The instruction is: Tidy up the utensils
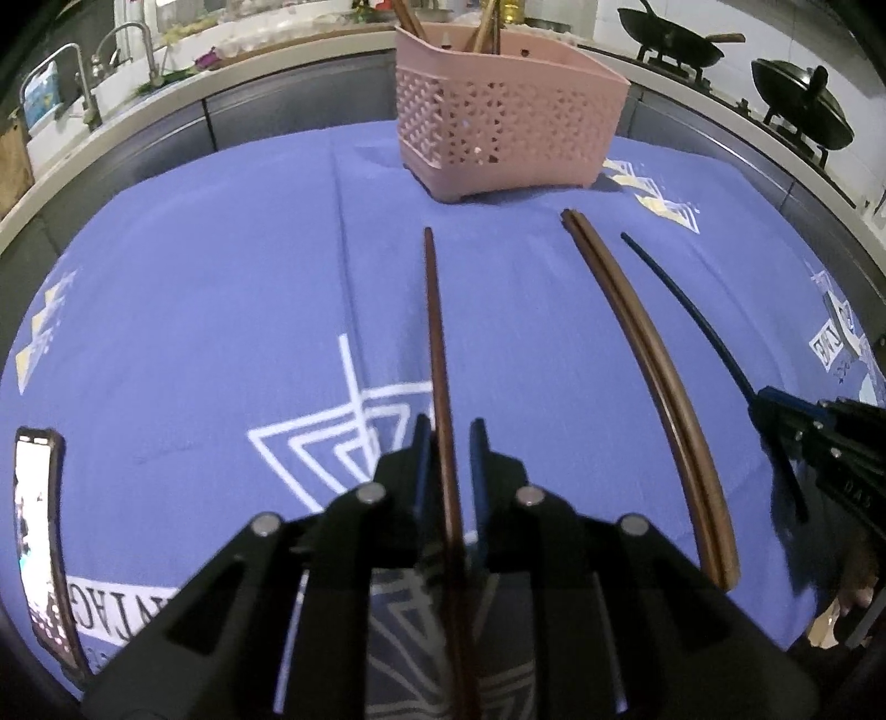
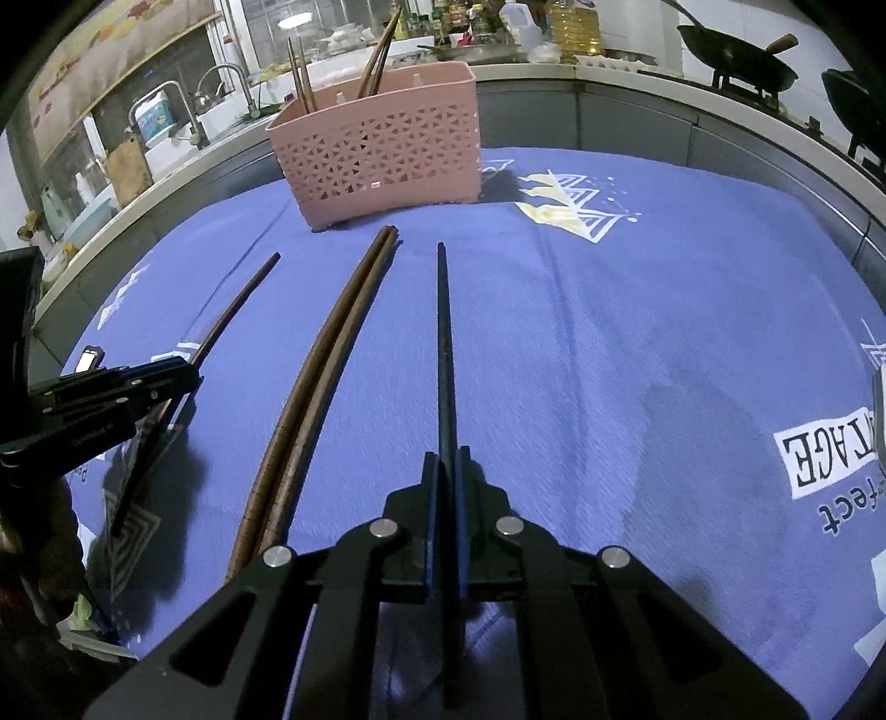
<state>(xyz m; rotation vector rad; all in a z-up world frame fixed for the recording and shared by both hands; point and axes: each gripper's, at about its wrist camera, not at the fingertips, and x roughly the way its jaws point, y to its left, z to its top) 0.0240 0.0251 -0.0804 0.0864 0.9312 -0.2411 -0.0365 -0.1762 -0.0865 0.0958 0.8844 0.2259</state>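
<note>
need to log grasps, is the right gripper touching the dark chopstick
Touching: the right wrist view shows the right gripper shut on the dark chopstick, pads pressed against both sides.

A phone (image 1: pixel 39 548) lies on the blue printed tablecloth (image 1: pixel 221 288) (screen lit), woks (image 1: pixel 673 39) on the stove behind.

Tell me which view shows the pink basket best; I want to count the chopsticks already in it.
The right wrist view: the whole pink basket shows, with chopsticks standing in two spots. The left wrist view crops the basket at the top edge, cutting off the chopstick ends.
</note>
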